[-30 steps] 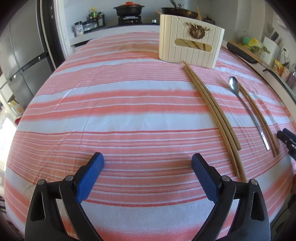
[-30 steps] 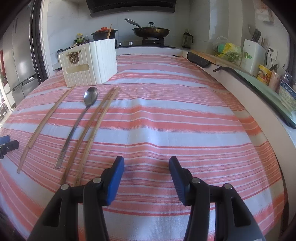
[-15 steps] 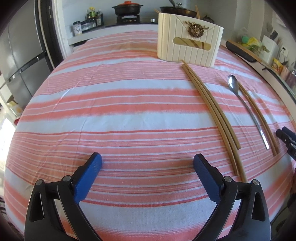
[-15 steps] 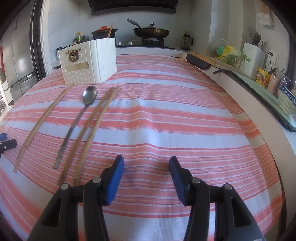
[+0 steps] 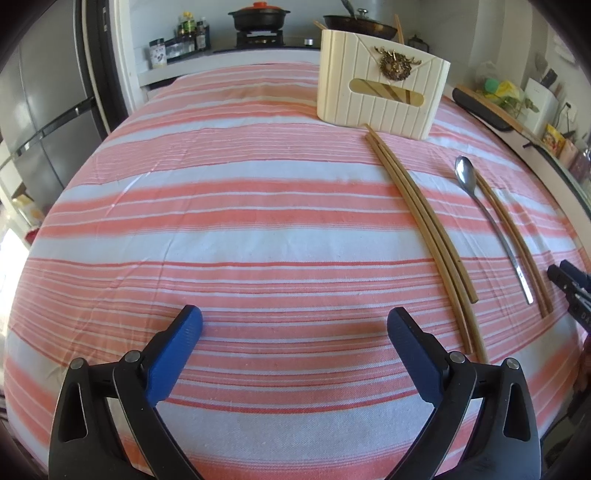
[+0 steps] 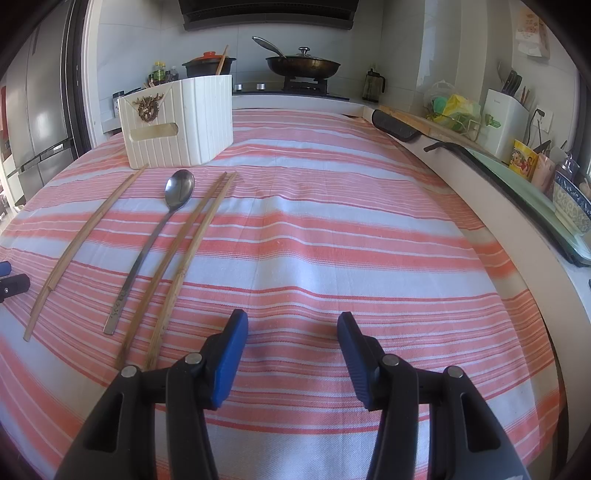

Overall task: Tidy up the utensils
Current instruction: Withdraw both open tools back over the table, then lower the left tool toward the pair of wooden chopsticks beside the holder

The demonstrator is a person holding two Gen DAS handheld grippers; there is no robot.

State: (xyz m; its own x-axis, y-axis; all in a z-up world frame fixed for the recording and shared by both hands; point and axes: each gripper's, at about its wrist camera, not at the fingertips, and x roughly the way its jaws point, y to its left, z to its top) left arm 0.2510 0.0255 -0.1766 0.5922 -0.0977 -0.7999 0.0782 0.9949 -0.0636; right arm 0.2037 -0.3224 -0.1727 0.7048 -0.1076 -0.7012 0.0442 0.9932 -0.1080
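Observation:
A cream ribbed utensil holder [image 5: 382, 94] with a gold emblem stands at the far side of the striped cloth; it also shows in the right wrist view [image 6: 177, 122]. In front of it lie a pair of bamboo chopsticks [image 5: 424, 225], a metal spoon [image 5: 491, 221] and another chopstick pair [image 5: 517, 243]. In the right wrist view the spoon [image 6: 155, 240] lies between a left chopstick [image 6: 85, 240] and a chopstick pair [image 6: 184, 258]. My left gripper [image 5: 294, 325] is open and empty, left of the utensils. My right gripper [image 6: 291, 328] is open and empty, right of them.
The table [image 5: 221, 221] carries a pink and white striped cloth. A stove with a pot [image 5: 258, 16] and a pan [image 6: 303, 64] stands behind. A counter [image 6: 517, 177] with a knife block, bags and a bowl runs along the right. A fridge [image 5: 40, 110] is at the left.
Both grippers have drifted slightly forward and stay open. The utensils have not moved.

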